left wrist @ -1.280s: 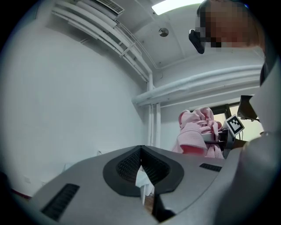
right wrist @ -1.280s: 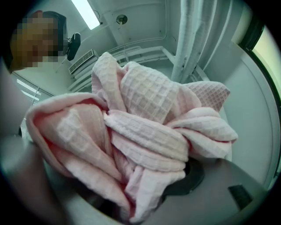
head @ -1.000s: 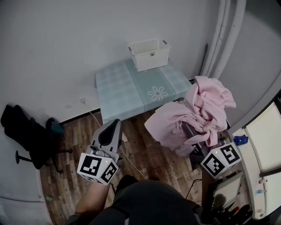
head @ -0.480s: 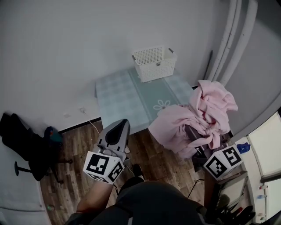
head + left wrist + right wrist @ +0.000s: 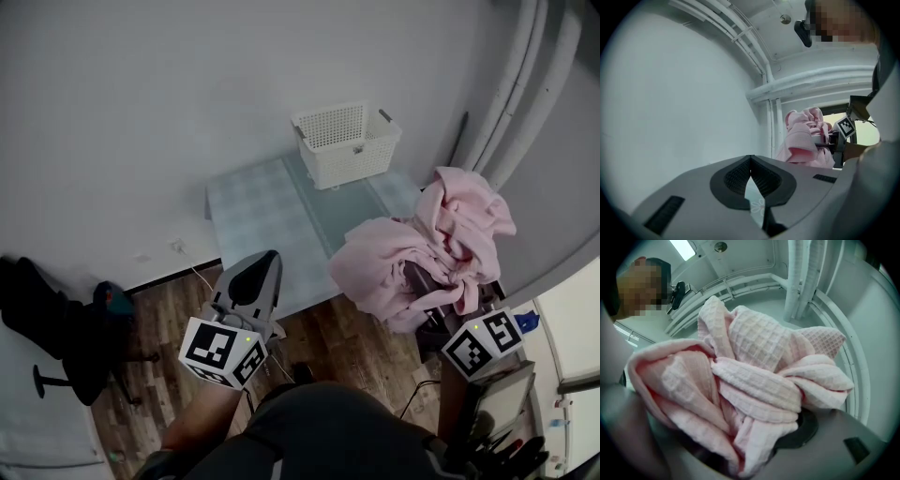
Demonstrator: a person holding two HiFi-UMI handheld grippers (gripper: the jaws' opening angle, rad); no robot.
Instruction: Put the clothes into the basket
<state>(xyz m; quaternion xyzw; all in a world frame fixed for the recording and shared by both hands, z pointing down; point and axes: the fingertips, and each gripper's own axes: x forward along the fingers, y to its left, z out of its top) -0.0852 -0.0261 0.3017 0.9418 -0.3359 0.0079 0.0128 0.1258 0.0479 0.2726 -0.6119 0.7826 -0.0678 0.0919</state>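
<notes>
the right tool point(image 5: 422, 286) clamps pink clothes point(image 5: 754, 376) between its jaws.

The pink bundled clothes point(image 5: 759, 380) were soft waffle-weave cloth. The white lattice basket point(image 5: 345, 142) looked like matt plastic. The pale green checked bench cloth point(image 5: 262, 211) lay smooth; the brown plank floor point(image 5: 352, 352) was wood.
</notes>
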